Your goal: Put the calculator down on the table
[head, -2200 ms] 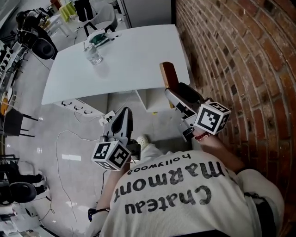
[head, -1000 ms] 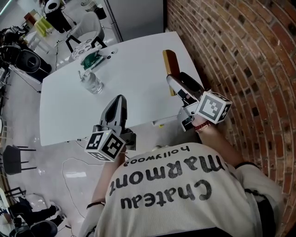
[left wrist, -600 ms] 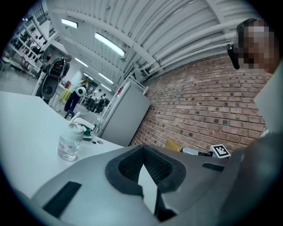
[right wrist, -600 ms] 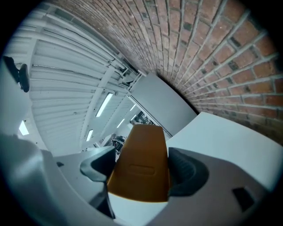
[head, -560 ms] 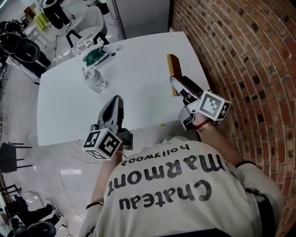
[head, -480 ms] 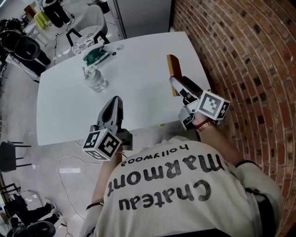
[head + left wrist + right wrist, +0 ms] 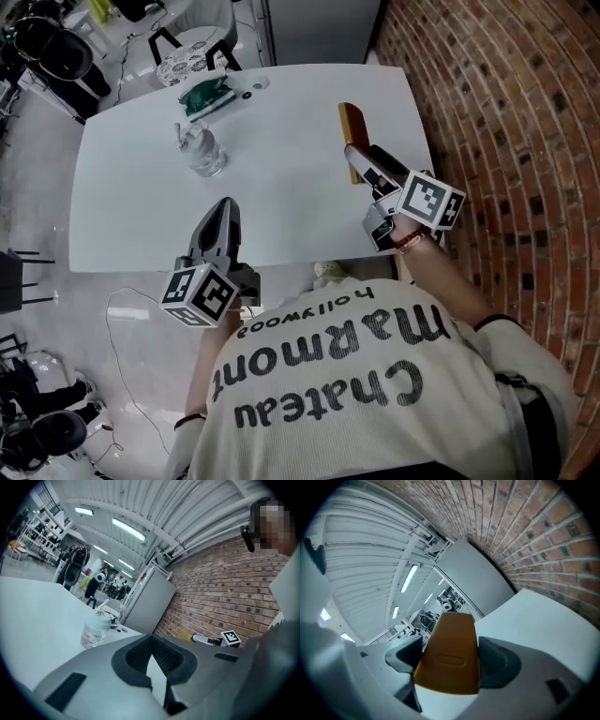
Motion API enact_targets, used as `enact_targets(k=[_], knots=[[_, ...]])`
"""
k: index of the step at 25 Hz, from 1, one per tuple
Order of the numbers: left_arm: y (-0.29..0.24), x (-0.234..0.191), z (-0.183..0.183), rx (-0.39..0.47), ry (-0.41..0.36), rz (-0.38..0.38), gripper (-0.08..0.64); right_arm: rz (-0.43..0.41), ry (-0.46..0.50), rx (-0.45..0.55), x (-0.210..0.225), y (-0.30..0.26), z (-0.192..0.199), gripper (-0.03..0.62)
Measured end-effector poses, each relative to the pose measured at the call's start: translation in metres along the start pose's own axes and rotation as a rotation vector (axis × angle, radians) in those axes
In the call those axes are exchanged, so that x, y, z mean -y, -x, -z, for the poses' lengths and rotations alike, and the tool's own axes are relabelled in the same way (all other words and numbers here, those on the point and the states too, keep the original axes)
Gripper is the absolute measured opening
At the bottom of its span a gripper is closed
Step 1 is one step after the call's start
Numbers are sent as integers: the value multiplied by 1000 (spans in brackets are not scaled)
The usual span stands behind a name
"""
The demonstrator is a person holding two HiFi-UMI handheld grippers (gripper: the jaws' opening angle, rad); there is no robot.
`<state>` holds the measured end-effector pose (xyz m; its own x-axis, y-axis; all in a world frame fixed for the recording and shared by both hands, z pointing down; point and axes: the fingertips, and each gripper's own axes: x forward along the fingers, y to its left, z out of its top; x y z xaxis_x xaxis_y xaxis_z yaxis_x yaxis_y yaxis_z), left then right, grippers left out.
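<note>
The calculator [image 7: 352, 129] shows its orange-brown back and stands up from my right gripper [image 7: 360, 163], which is shut on its lower end, over the right part of the white table [image 7: 131, 216]. In the right gripper view the calculator [image 7: 450, 651] fills the gap between both pads of the gripper [image 7: 449, 663], and the table [image 7: 553, 616] lies beyond. My left gripper [image 7: 225, 206] hovers at the table's near edge, shut with nothing in it. In the left gripper view its jaws [image 7: 152, 641] meet at the tips.
A clear water bottle [image 7: 201, 153] stands on the table's far left part, also seen in the left gripper view [image 7: 96, 629]. A green object [image 7: 208, 94] lies near the far edge. A brick wall [image 7: 506, 141] runs along the right. A chair [image 7: 192, 64] stands behind the table.
The person has stepped closer to the table. Both grippers now reach over its near edge, and the calculator, still held, is over the tabletop's right side.
</note>
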<state>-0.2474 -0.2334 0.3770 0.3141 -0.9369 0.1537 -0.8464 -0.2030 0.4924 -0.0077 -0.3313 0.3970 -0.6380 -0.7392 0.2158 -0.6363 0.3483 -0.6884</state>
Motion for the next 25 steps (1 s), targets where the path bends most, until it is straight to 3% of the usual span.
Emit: enact_targets(k=[8,18,25], knots=[[-12,-19,-1,1,0,-110,0,-33,47,-64,19,-47,-21,380],[-9,-42,6,3,60,-221,0,0,46,-111,65,-92,-27,379],[-15,-47,13,-7,80,-255,0,26,92,-181,93,-122,-19,379]])
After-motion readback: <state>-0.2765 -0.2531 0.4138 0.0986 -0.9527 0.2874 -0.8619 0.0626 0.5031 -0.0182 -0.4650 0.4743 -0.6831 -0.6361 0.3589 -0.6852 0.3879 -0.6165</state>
